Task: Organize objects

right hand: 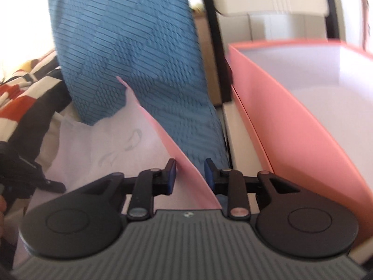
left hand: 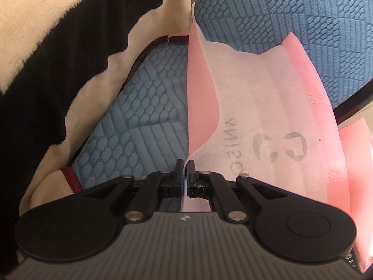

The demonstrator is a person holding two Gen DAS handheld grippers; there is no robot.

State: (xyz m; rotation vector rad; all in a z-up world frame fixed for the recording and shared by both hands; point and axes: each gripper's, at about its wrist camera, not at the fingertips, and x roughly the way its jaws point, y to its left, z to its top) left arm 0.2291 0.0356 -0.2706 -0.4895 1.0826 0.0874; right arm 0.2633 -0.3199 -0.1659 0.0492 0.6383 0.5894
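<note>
My left gripper (left hand: 185, 166) is shut on the edge of a thin white tissue sheet (left hand: 261, 107) that carries a grey printed logo and lies in a pink box lid (left hand: 310, 74) over a blue textured cushion (left hand: 130, 116). In the right wrist view my right gripper (right hand: 190, 171) is open, its jaws on either side of the pink edge (right hand: 184, 163) of the same sheet (right hand: 112, 144), not closed on it. An open pink box (right hand: 286, 140) with a white inside stands to the right. The left gripper (right hand: 21, 170) shows at the left edge.
A black and cream fluffy blanket (left hand: 46, 46) lies to the left of the cushion. A striped orange, black and white fabric (right hand: 21, 93) lies at the left in the right wrist view. The blue cushion (right hand: 139, 58) stands behind the sheet. White furniture (right hand: 268, 11) stands behind the box.
</note>
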